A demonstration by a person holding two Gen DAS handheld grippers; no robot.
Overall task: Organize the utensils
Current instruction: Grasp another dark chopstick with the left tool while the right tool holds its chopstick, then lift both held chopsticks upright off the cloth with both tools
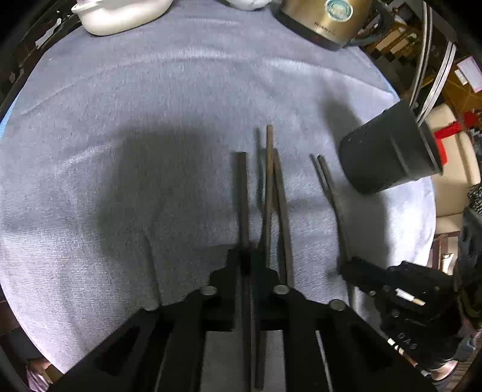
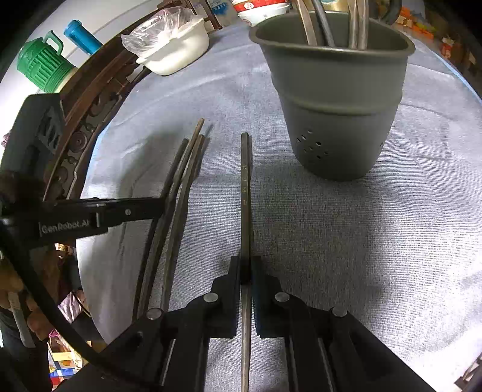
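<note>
Between each gripper's pinching fingers [image 1: 268, 280] [image 2: 223, 286], one chopstick [image 1: 242, 193] [image 2: 245, 193], rear end hidden.

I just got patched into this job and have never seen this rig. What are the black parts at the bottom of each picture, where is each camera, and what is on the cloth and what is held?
No robot arm here: a person holds a two-finger tool in each hand, with a fisheye camera on each looking along its fingers. The black parts at the bottom are those fingers.

The left wrist view shows the left tool shut on one dark chopstick. The right wrist view shows the right tool shut on another chopstick.

On the grey-blue cloth stands a grey utensil cup already holding some metal utensils. More loose chopsticks lie beside the left tool. Farther back are a white dish and a metal kettle.
</note>
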